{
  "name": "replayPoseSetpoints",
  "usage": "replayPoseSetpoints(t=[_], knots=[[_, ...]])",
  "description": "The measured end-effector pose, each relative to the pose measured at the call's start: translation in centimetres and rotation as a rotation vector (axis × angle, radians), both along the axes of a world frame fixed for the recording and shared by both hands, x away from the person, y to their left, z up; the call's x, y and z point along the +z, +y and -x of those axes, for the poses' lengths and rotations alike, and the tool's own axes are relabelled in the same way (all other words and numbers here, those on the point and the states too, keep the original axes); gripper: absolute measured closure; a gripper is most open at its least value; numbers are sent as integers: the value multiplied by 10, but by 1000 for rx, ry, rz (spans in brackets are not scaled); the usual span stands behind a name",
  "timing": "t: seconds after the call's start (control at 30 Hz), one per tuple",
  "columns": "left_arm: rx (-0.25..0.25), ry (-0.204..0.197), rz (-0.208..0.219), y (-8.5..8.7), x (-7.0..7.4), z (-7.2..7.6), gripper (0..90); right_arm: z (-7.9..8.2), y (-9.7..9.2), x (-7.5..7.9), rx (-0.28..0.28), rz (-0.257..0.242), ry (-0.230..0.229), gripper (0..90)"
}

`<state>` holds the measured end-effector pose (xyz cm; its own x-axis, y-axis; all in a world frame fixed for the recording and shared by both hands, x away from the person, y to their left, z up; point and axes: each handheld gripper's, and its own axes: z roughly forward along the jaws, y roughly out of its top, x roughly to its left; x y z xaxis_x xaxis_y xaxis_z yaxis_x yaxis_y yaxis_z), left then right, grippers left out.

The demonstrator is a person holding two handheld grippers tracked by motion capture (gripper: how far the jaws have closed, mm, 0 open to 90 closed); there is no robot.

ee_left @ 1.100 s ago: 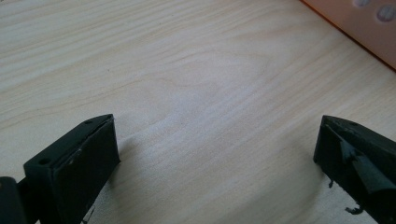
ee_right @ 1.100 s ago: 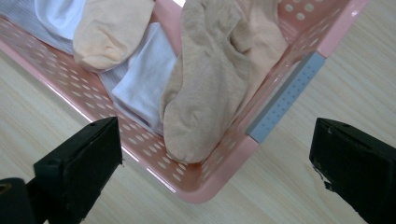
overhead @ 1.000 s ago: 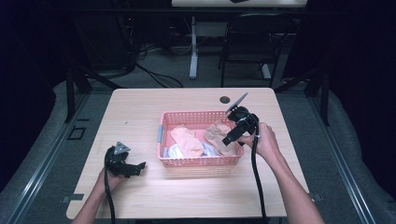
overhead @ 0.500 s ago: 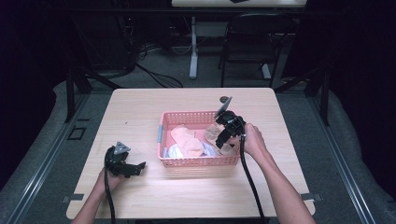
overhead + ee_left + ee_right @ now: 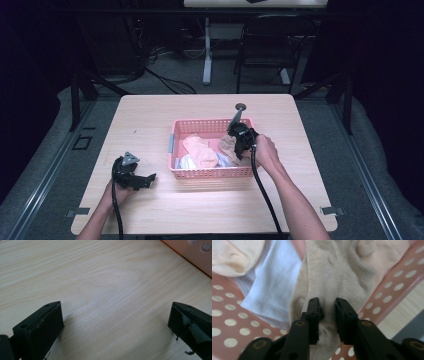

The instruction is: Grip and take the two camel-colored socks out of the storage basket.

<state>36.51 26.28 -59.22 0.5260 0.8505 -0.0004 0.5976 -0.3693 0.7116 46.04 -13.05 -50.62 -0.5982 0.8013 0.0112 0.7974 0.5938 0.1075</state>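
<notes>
A pink perforated basket (image 5: 210, 173) stands mid-table and holds several socks: a peach one (image 5: 200, 150), a white one (image 5: 274, 282) and a beige one (image 5: 337, 272). My right gripper (image 5: 234, 146) reaches down into the basket's right half. In the right gripper view its jaws (image 5: 327, 306) are pinched together on a fold of the beige sock, just inside the basket wall (image 5: 387, 297). My left gripper (image 5: 147, 178) rests on the table left of the basket. It stands open (image 5: 115, 315) over bare wood, with the basket's corner (image 5: 192, 252) beyond it.
A small black round object (image 5: 241, 106) lies on the table just behind the basket. The light wood table (image 5: 150, 120) is bare on its left and front parts. A dark chair (image 5: 270, 45) and cables sit on the floor beyond the far edge.
My right gripper has moved left and down from above the basket's right rim into the basket, and its jaws now close on the beige sock. The left gripper has stayed put.
</notes>
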Motion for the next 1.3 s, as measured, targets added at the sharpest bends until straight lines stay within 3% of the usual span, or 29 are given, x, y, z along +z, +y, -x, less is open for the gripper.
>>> replayPoseSetpoints(t=[0.1, 0.23, 0.77, 0.97, 1.3], knots=[[0, 0, 0, 0, 0, 0, 0, -1, -1, 4, 15, 18, 10, 806], [1, -1, 0, 0, 0, 0, 0, 0, -5, 8, -3, -13, -5, 847], [-3, -1, -2, 0, 0, 0, 0, 1, -7, 31, 1, -40, -17, 857], [-3, -1, -3, 0, 0, 0, 0, 2, -6, 45, 18, -27, -18, 855], [-1, -1, -1, 0, 0, 0, 0, 6, -5, 78, 25, -37, -59, 854]])
